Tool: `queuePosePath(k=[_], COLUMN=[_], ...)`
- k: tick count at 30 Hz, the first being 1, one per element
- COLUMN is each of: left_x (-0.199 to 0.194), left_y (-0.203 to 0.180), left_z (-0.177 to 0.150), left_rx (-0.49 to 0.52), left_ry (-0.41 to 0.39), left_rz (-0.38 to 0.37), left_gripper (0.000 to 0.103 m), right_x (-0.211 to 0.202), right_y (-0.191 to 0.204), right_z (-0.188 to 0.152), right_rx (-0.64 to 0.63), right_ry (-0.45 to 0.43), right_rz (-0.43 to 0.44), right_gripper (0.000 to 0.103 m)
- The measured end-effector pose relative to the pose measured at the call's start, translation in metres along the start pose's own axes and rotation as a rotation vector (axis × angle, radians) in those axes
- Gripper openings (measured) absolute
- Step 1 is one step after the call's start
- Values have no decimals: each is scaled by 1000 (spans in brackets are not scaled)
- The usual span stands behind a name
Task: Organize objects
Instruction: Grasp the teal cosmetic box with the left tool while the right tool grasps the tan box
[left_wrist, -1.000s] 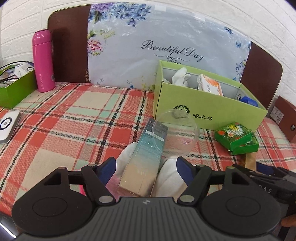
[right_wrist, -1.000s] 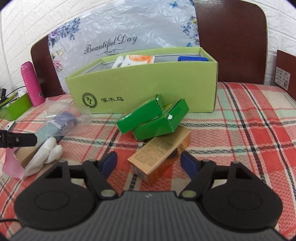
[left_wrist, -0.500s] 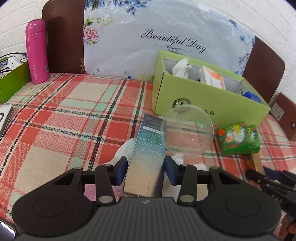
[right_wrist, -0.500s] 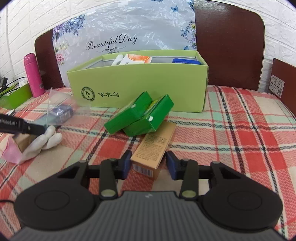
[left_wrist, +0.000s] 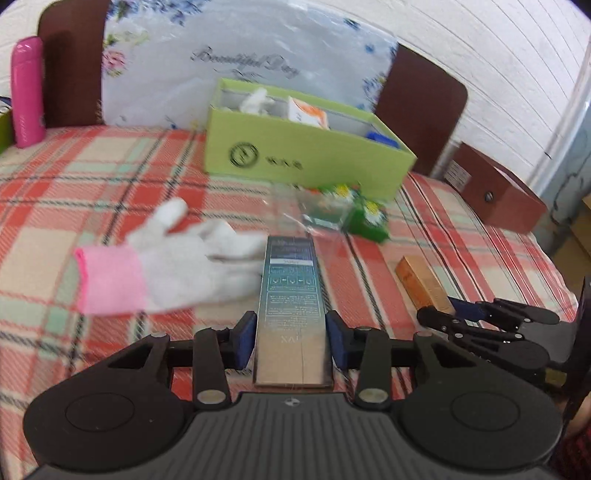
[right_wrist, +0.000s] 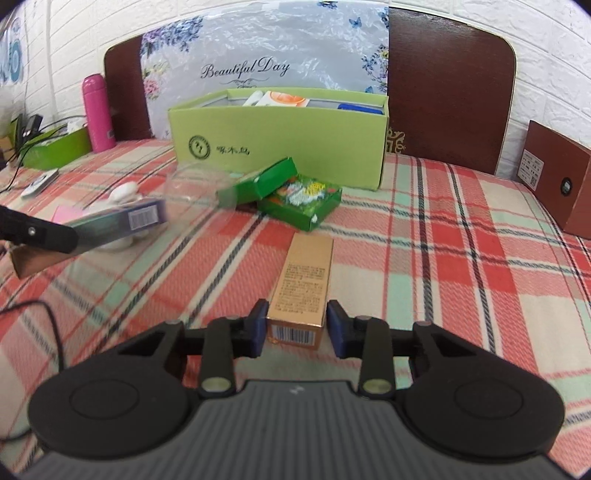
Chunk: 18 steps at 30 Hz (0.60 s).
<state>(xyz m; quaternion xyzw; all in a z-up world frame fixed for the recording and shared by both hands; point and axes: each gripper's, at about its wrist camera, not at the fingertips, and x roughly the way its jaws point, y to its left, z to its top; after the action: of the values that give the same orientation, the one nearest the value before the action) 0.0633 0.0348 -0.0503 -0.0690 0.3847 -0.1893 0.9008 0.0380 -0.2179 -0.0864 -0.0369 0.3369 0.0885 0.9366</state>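
Note:
My left gripper (left_wrist: 290, 339) is shut on a long teal-to-tan box (left_wrist: 291, 299) and holds it above the plaid cloth; a clear plastic sheet hangs at its far end. The box also shows blurred in the right wrist view (right_wrist: 122, 221). My right gripper (right_wrist: 296, 326) is shut on a gold box (right_wrist: 304, 280) that points toward the light green open carton (right_wrist: 280, 147). In the left wrist view the gold box (left_wrist: 421, 280) and the carton (left_wrist: 303, 151) lie to the right. A white glove with a pink cuff (left_wrist: 166, 262) lies left of the teal box.
Two small dark green boxes (right_wrist: 295, 192) lie in front of the carton. A pink bottle (right_wrist: 96, 110) and a green tray (right_wrist: 55, 146) stand at the back left. A brown box (right_wrist: 557, 177) sits at the right. A floral board (right_wrist: 258, 66) leans behind.
Both grippers have closed, the left on the teal box, the right on the gold box. The left gripper has lifted the teal box off the glove and swung right, uncovering the glove.

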Motion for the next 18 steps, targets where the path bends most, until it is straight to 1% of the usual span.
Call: queuePosePath(k=[1,3,5,9,11,14,18], left_x=[4,13,21,32,36,39,41], left_y=[-3,-9,-14,-25,-27,-27,-28], left_z=[-2,-4,-2,-2,-4,-5,-4], left_rx=[-3,-3,10,58,71,70,65], left_ry=[6,15,15,23,31,50,47], left_rz=[-3,14,32,74,94,90,102], left_gripper=[43,52,56,57,56,52,53], right_x=[-5,-13,-17,-19,-17,-10,-2], right_y=[-2,-7,-11,-12,-8,-5,-6], right_z=[-5,-12,-15,-13,-10,-5,-1], right_rx=[-2,6,15,35,21,4,8], right_ry=[3,7,8,-12,-21,-19,-14], right_rz=[-2,-8,-24,-32,-30,-28,-25], right_gripper=[32,31,31,35,39,40,40])
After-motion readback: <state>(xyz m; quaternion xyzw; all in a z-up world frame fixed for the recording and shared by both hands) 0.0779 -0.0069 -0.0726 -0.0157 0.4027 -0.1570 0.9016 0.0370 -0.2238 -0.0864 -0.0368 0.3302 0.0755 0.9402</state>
